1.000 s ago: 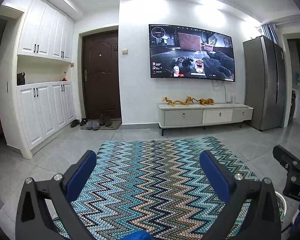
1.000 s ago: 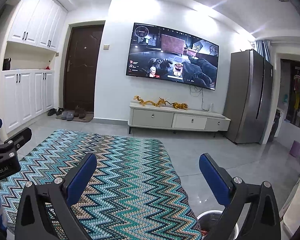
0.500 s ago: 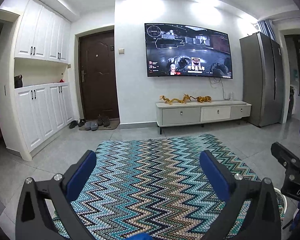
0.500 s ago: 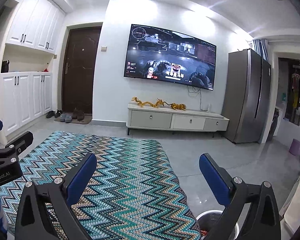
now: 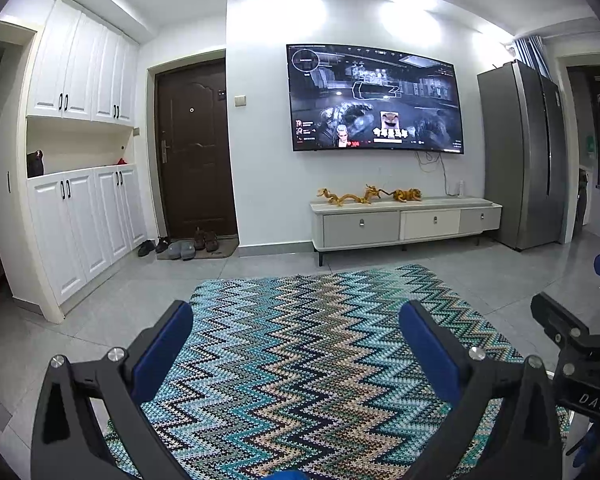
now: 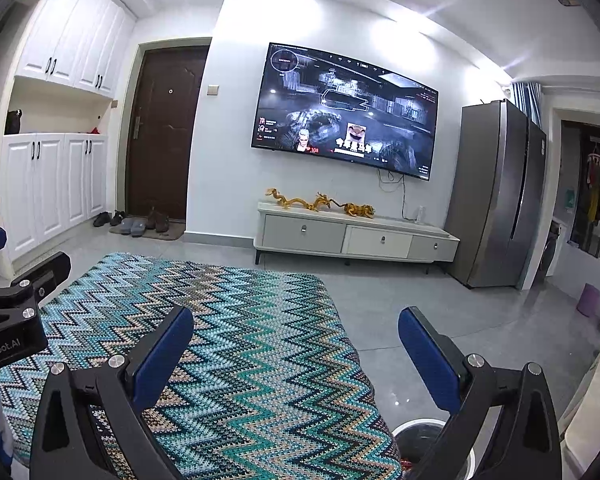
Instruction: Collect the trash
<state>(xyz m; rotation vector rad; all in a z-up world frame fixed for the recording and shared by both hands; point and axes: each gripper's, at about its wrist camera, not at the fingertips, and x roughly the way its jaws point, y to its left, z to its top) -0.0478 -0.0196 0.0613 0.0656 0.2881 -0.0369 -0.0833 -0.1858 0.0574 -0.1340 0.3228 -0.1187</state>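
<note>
Both grippers hang level over a zigzag-patterned cloth (image 5: pixel 300 360) that covers the bench in a living room. The left gripper (image 5: pixel 296 344) and the right gripper (image 6: pixel 296 344) each have their blue-padded jaws spread wide, with nothing between them.

Over the past second the two views have lifted and steadied only slightly; the room has swung a touch toward level, and the picture on the wall screen has moved on. Neither gripper has closed on anything, so the collecting appears not yet begun.

At 5 o'clock in the right wrist view, just past the cloth's near corner, stands a round bin (image 6: pixel 432 440) with a pale rim and a dark liner. A speck of red shows low inside it, but its contents are otherwise hidden behind the right finger. It is the likely destination for the trash. No loose trash can be made out on the cloth or on the grey tiled floor (image 6: pixel 420 312) in either view.

Farther off, at 12 o'clock, a low TV cabinet (image 5: pixel 404 224) carries gold dragon figures (image 5: pixel 368 195) under the television (image 5: pixel 374 98). Shoes (image 5: pixel 180 246) lie by the dark door (image 5: pixel 194 152) at 11 o'clock, and a grey refrigerator (image 5: pixel 520 156) stands at 2 o'clock.
</note>
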